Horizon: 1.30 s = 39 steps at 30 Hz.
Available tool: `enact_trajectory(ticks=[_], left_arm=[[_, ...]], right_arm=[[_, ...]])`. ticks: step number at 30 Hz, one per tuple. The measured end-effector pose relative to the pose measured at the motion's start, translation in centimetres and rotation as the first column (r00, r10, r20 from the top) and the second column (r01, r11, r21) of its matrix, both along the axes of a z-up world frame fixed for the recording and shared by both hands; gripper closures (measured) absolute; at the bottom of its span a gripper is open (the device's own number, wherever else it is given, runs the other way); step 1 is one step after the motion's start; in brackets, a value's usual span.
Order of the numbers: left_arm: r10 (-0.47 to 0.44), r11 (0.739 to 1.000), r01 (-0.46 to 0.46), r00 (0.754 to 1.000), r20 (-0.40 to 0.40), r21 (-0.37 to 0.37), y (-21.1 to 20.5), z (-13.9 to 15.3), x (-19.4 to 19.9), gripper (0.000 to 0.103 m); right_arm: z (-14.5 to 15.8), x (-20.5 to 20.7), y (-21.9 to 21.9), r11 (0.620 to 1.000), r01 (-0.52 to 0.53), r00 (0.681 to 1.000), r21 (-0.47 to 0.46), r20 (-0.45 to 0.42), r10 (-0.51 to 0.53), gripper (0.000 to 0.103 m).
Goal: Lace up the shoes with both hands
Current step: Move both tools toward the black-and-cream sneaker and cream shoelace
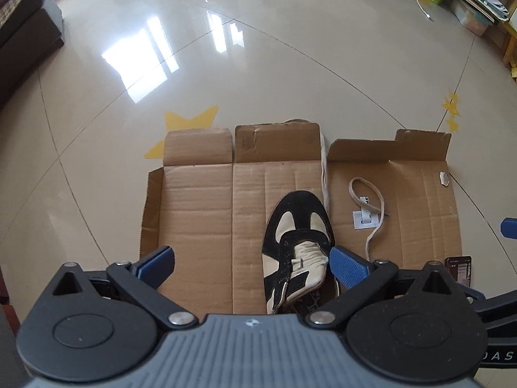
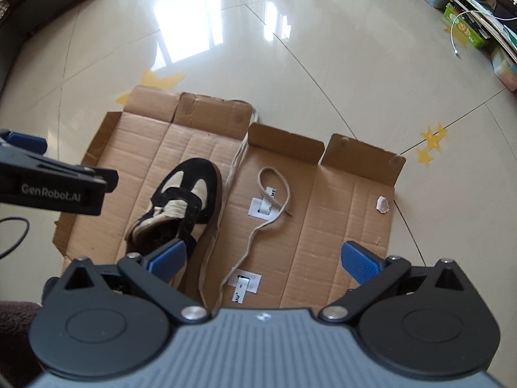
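Both tongs apart, left gripper (image 1: 252, 263) over the shoe (image 1: 295, 242), right gripper (image 2: 263, 260) above loose lace (image 2: 258, 223); we'd pinch near its tip, not mid-loop.

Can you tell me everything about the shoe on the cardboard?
The shoe is black and cream, and the black parts look like soft suede. It lies on flattened cardboard on the shiny floor, toe pointing away. No lace is threaded in it; the cream tongue is bunched up. A long pale lace lies loose along its side and curls into a loop beside it. Neither tool holds the shoe.
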State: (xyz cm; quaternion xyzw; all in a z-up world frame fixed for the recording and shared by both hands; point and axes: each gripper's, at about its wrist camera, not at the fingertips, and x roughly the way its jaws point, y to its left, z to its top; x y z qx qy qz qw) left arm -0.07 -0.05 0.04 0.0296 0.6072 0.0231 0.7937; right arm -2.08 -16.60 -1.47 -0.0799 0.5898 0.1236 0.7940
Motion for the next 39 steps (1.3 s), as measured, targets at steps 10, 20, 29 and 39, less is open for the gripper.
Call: enact_trajectory(ticks=[10,20,29,39], left_arm=[[-0.014,1.0,0.012,0.998,-0.063,-0.025,0.5,1.1,-1.9,0.001],[0.06,0.998,-0.061,0.997,0.048,0.018,0.8,2.5,-5.6,0.001],[0.099,0.995,-0.098,0.995,0.015,-0.023,-0.2,4.0,-6.7,0.001],[0.062,0.996,-0.064,0.998,-0.023,-0.067,-1.3,4.8,-7.8,0.001]], right_arm=[[5.1,-1.6,0.1,0.998,0.045,0.998,0.048,-0.047,-0.042,0.0],[5.6,-5.2,1.0,0.999,0.03,1.0,-0.025,0.0,-0.03,0.0],[3.7,-4.2,-0.8,0.999,0.022,0.995,0.023,-0.097,-0.02,0.0],[2.4,-3.4,-0.3,0.999,0.037,0.992,-0.012,-0.119,-0.038,0.0]])
